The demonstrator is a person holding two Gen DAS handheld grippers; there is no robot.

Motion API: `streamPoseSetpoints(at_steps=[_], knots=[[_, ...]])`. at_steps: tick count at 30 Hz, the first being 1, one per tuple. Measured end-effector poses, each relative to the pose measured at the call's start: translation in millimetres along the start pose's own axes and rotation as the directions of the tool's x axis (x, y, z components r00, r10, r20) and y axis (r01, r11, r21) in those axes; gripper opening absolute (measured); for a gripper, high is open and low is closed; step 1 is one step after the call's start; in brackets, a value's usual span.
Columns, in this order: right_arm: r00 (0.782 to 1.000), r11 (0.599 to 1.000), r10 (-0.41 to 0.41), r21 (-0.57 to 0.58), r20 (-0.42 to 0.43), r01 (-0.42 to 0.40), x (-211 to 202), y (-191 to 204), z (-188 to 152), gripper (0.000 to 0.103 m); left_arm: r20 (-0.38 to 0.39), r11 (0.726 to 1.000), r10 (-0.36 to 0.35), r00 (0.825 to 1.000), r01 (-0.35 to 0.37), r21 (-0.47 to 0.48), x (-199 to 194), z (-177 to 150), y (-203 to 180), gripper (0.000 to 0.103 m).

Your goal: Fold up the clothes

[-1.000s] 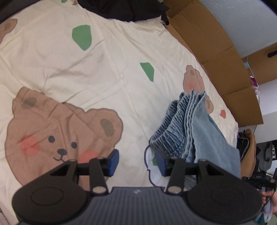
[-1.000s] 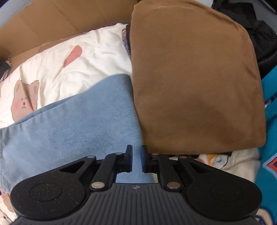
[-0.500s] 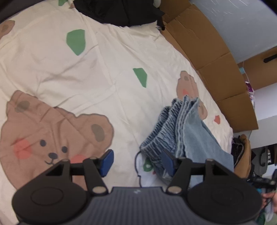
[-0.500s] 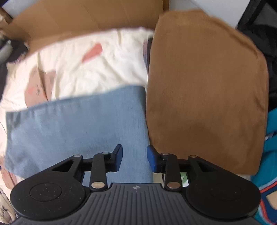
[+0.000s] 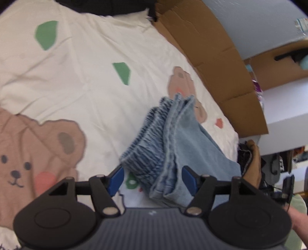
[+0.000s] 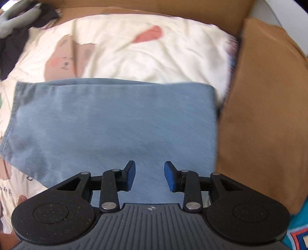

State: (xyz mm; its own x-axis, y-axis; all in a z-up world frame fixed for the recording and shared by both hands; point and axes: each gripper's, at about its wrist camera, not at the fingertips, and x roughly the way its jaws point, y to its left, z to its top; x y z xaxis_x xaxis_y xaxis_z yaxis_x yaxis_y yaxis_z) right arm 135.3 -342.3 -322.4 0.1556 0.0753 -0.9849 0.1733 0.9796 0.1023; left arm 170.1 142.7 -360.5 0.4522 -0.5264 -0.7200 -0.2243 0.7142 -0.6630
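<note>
Folded light-blue jeans lie on the cream bear-print bedsheet, gathered waistband end toward the left wrist camera. My left gripper straddles that near end; its jaws are opening and the blue pads stand clear of the denim on both sides. In the right wrist view the jeans form a flat blue rectangle. My right gripper points down over their near edge, open, with only flat denim below the gap. A folded brown garment lies against the jeans' right edge.
Cardboard panels line the bed's far side. Dark clothes are piled at the sheet's top edge, and grey and dark clothes show at the upper left. A teal garment lies at the lower right. A hand shows at the right edge.
Both grippers have opened: the right from nearly shut to a clear gap, the left wider. The right gripper rolled and slid left along the jeans. The left moved in around the jeans' near end.
</note>
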Motion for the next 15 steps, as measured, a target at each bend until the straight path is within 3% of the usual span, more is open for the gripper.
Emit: streamPoseSetpoints(at_steps=[7, 15], knots=[[0.999, 0.98, 0.044, -0.195, 0.014, -0.04, 13, 64, 25, 0.04, -0.037, 0.997, -0.061, 0.997, 0.063, 0.041, 17, -8, -9, 0.073], [0.996, 0.892, 0.093, -0.446, 0.014, -0.077, 33, 141, 58, 0.04, -0.053, 0.996, -0.07, 0.996, 0.073, 0.052, 33, -17, -9, 0.075]])
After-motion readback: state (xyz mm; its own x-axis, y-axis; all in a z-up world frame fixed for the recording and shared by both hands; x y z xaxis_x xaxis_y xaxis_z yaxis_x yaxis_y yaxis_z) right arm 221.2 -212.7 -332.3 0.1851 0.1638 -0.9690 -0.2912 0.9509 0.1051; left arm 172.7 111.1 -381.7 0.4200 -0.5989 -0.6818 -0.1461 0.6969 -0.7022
